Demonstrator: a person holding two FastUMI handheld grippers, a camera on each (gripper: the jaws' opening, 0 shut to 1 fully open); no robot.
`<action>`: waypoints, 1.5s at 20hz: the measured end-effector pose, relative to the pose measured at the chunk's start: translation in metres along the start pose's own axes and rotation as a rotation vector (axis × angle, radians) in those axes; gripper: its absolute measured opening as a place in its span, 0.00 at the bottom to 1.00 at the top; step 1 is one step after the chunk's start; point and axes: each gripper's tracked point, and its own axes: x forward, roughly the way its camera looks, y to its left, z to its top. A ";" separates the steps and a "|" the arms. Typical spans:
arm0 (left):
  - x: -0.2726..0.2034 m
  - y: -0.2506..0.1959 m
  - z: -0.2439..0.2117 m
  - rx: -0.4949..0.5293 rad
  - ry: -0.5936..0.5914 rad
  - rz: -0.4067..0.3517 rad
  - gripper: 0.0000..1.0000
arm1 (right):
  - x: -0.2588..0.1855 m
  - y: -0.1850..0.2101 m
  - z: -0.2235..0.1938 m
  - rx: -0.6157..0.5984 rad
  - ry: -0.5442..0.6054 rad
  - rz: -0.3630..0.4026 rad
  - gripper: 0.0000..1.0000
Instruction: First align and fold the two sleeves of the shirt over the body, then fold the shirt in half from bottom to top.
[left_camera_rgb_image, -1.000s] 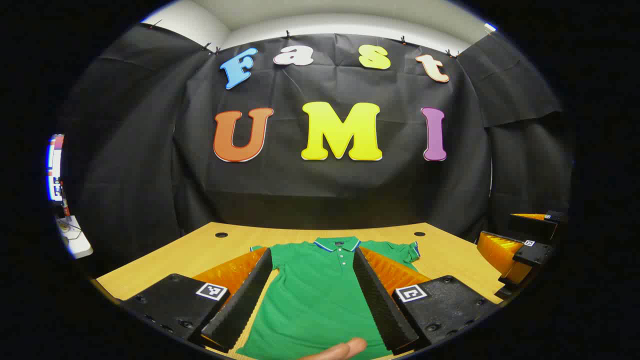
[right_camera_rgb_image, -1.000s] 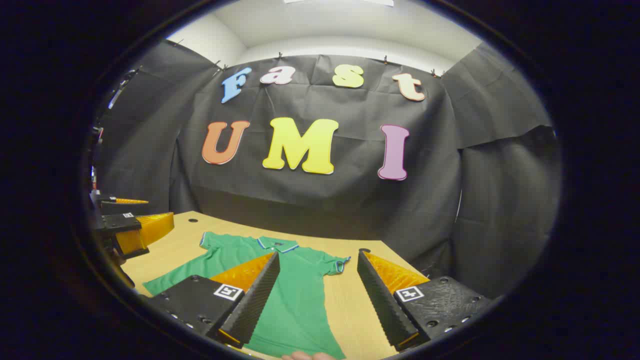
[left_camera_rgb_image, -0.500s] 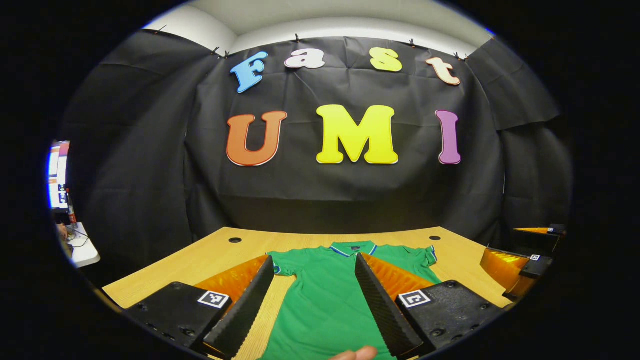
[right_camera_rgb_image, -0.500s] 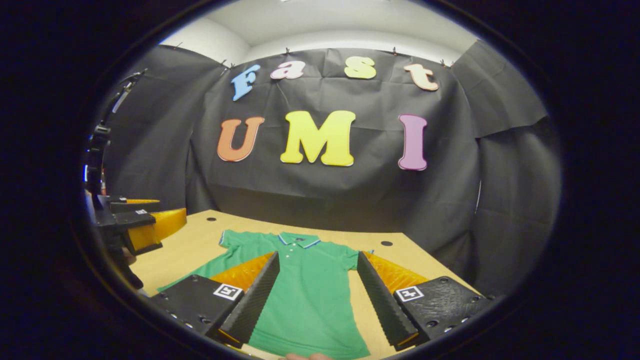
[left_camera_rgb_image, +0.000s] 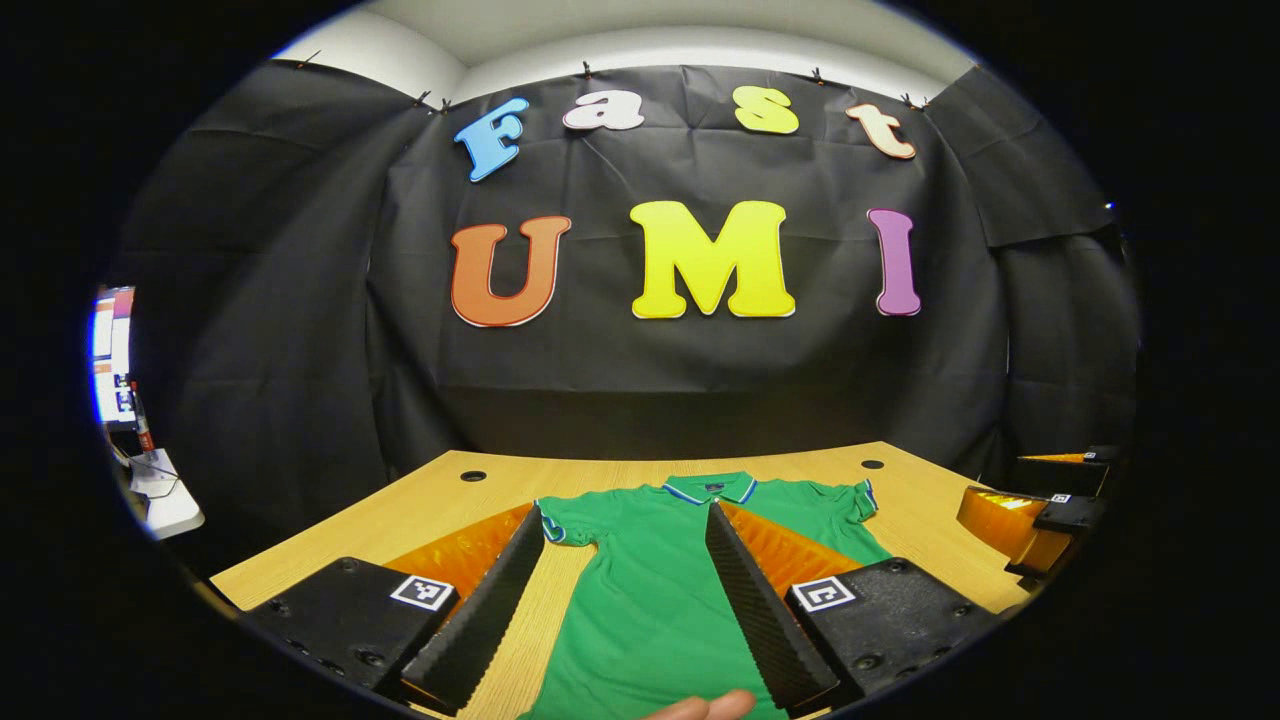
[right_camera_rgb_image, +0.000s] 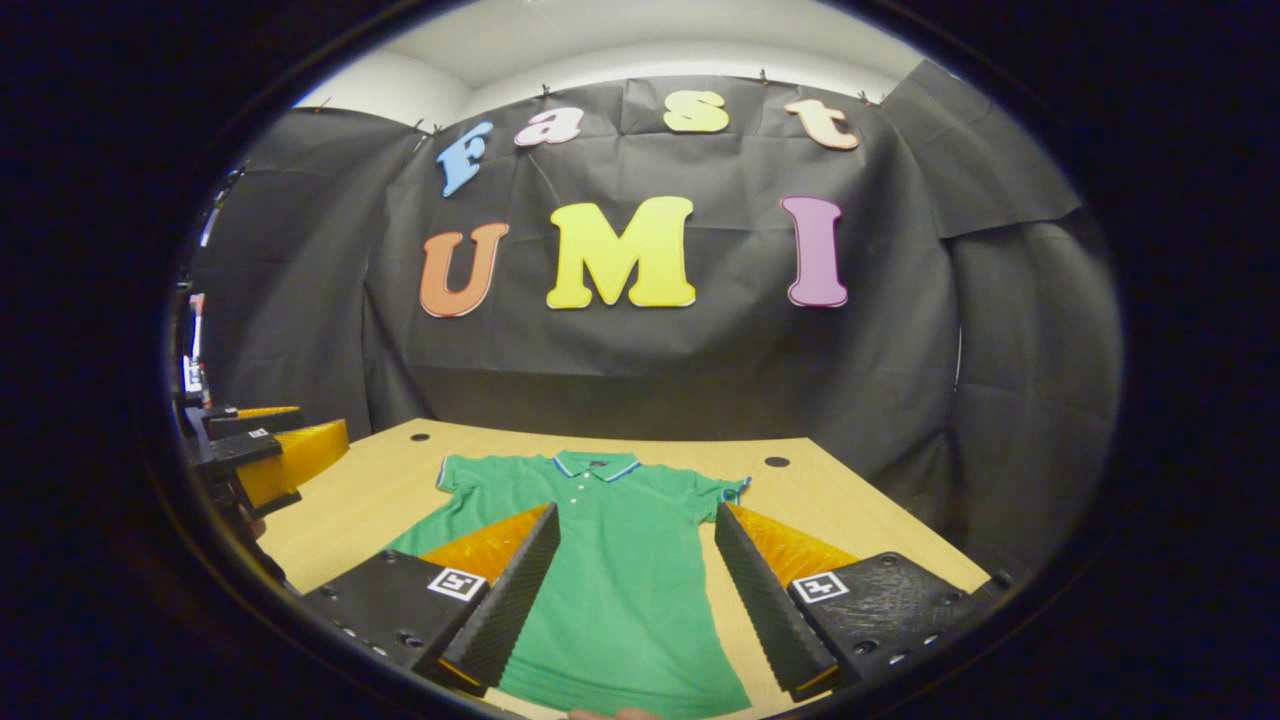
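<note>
A green polo shirt (left_camera_rgb_image: 650, 600) lies flat, face up, on the wooden table (left_camera_rgb_image: 420, 500), collar toward the far wall. Both short sleeves (left_camera_rgb_image: 852, 498) are spread out to the sides. My left gripper (left_camera_rgb_image: 623, 512) hovers open above the shirt's lower left part, holding nothing. In the right gripper view the shirt (right_camera_rgb_image: 610, 570) lies straight ahead, and my right gripper (right_camera_rgb_image: 636, 511) stands open over its lower half, holding nothing. Each gripper also appears from the other's camera: the right gripper (left_camera_rgb_image: 1030, 490) at the table's right side, the left gripper (right_camera_rgb_image: 265, 450) at the left.
A person's fingertip (left_camera_rgb_image: 705, 706) shows at the shirt's near hem. Two round cable holes (left_camera_rgb_image: 473, 476) sit near the table's far corners. The black cloth wall rises just behind the table. A white desk (left_camera_rgb_image: 160, 500) stands outside the booth at left.
Both cameras have shifted, so the shirt sits more to the right in each view and its collar a little higher. Both grippers have stayed open. The shirt has not moved.
</note>
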 end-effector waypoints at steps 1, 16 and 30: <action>-0.002 -0.002 0.000 0.000 -0.004 -0.005 1.00 | 0.000 -0.002 -0.001 -0.004 0.002 -0.004 0.95; 0.005 0.000 -0.008 0.004 0.016 0.001 1.00 | 0.086 -0.052 0.026 -0.040 0.013 -0.097 0.95; 0.008 0.014 -0.010 -0.019 0.018 0.024 1.00 | 0.298 -0.128 -0.105 0.130 0.461 -0.246 0.92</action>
